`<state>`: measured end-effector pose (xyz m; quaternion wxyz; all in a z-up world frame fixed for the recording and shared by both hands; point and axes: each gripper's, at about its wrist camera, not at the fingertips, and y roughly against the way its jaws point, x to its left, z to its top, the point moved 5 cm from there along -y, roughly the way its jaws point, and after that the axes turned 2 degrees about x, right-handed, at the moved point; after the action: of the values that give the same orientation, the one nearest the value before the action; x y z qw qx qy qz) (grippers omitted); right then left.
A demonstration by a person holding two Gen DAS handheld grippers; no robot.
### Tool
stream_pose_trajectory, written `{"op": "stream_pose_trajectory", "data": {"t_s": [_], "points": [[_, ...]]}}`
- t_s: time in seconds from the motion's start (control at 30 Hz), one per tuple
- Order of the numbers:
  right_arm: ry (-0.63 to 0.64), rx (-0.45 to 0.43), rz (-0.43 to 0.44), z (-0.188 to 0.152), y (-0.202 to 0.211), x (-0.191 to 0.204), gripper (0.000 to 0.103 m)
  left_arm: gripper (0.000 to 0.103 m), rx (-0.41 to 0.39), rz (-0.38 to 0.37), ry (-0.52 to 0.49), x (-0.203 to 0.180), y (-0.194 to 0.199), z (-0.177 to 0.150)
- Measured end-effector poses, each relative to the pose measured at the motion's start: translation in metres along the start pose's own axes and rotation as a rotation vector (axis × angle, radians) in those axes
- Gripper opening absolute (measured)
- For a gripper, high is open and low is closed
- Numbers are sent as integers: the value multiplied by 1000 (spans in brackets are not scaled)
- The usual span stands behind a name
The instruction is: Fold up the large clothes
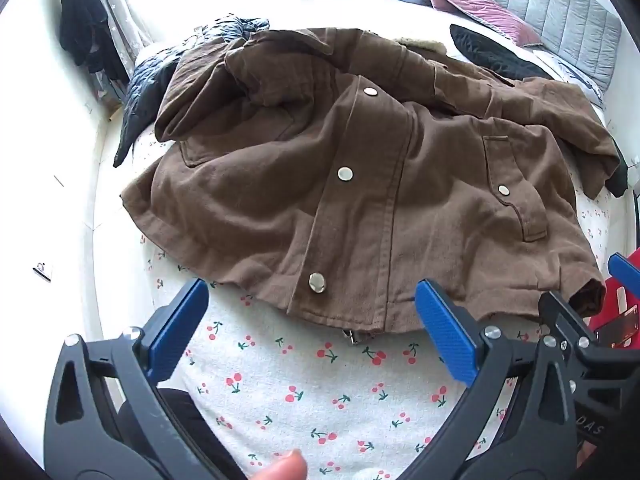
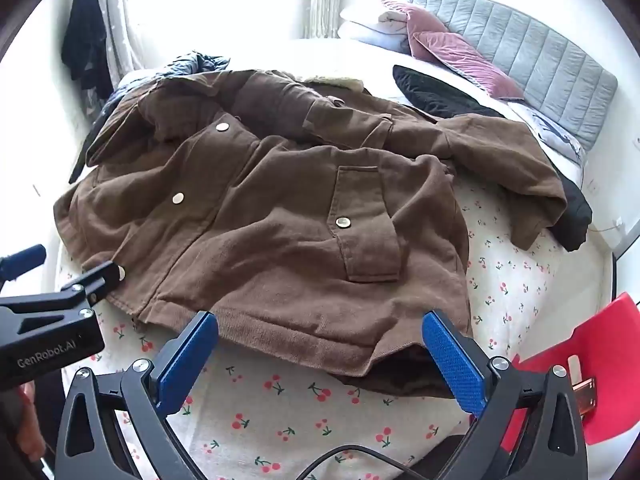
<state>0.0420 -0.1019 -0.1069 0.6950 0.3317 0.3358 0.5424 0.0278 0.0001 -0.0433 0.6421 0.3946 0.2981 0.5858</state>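
A: Where does it stand?

B: One brown heavy cotton jacket with metal snaps (image 1: 360, 184) lies front-up, rumpled, across the bed with the cherry-print sheet (image 1: 320, 392), its hem at the near edge. The left claw (image 1: 308, 320) hovers just short of the hem near the front placket, blue pads wide apart and gripping nothing. The right claw (image 2: 320, 344) hovers at the hem's right corner, equally spread and empty.

A: What could go wrong?

B: I'd judge the cloth thick and lined, so a pinch at the hem might catch only the top layer and the fold would drag crooked. The left sleeve (image 1: 224, 92) is bunched over the chest; folding over it would likely trap a lump. The right sleeve (image 2: 520, 184) trails toward the bed's right edge and could slide off. The dangling zipper pull (image 1: 352, 335) could snag a pad.

A: Counts?

B: One jacket, two claws. Along the placket, three snaps (image 1: 345, 174) in the left view, plus one on the right pocket flap (image 2: 343, 222). Two pink velvet pillows (image 2: 452, 52) far right, by the grey padded headboard (image 2: 540, 60). One dark quilted garment (image 1: 152, 92) far left, one red chair (image 2: 600, 364) near right.
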Motion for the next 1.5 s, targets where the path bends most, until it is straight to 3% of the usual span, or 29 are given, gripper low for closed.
{"op": "stream_pose_trajectory", "data": {"t_s": [1.5], "points": [[-12, 24, 11, 1, -7, -2, 103, 103, 19, -20, 12, 3, -3, -3]]}}
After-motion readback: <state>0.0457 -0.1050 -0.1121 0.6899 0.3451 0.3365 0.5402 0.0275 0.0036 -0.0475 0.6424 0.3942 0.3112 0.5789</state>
